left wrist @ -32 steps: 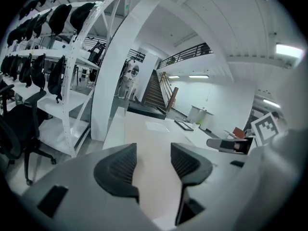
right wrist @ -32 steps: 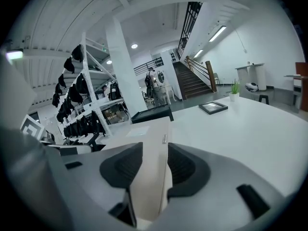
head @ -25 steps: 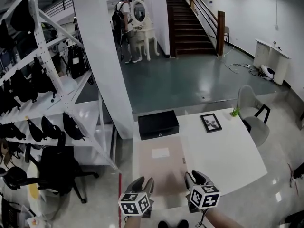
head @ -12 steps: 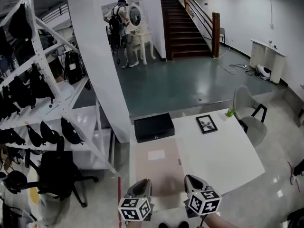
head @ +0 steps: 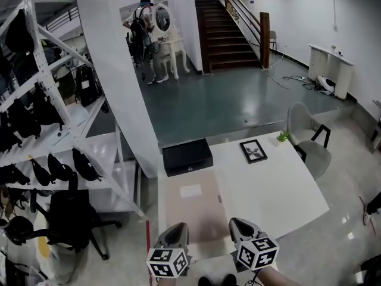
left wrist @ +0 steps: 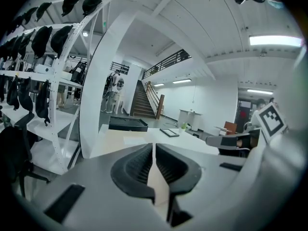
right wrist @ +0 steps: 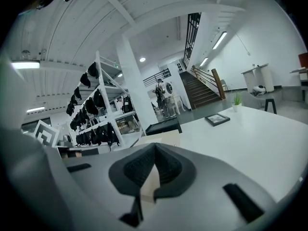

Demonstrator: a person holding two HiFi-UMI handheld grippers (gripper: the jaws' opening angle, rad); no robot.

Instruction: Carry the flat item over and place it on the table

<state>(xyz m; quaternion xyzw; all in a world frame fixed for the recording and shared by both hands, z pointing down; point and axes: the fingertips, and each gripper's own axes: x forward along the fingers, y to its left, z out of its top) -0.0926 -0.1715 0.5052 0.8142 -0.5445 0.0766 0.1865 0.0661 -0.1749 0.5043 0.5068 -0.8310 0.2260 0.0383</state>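
The flat item is a beige board [head: 191,212] with a white label, lying on the left part of the white table [head: 271,189]. My left gripper [head: 174,235] is shut on the board's near edge, and in the left gripper view [left wrist: 154,150] a beige strip shows pinched between the ribbed pads while the board [left wrist: 120,136] stretches ahead. My right gripper [head: 240,229] is shut on the same near edge further right. In the right gripper view [right wrist: 154,152] the beige edge sits between the pads, with the board [right wrist: 162,139] beyond.
A black box [head: 187,156] lies at the board's far end. A framed picture [head: 253,150] and a small plant [head: 282,136] are on the table's far side, with a grey chair [head: 305,134] beyond. A white pillar [head: 119,76] and a shelf rack [head: 47,130] of black bags stand left.
Both grippers' jaws have closed onto the board's near edge. The head view has drifted a little, so the table and grippers sit slightly lower and further left in the frame.
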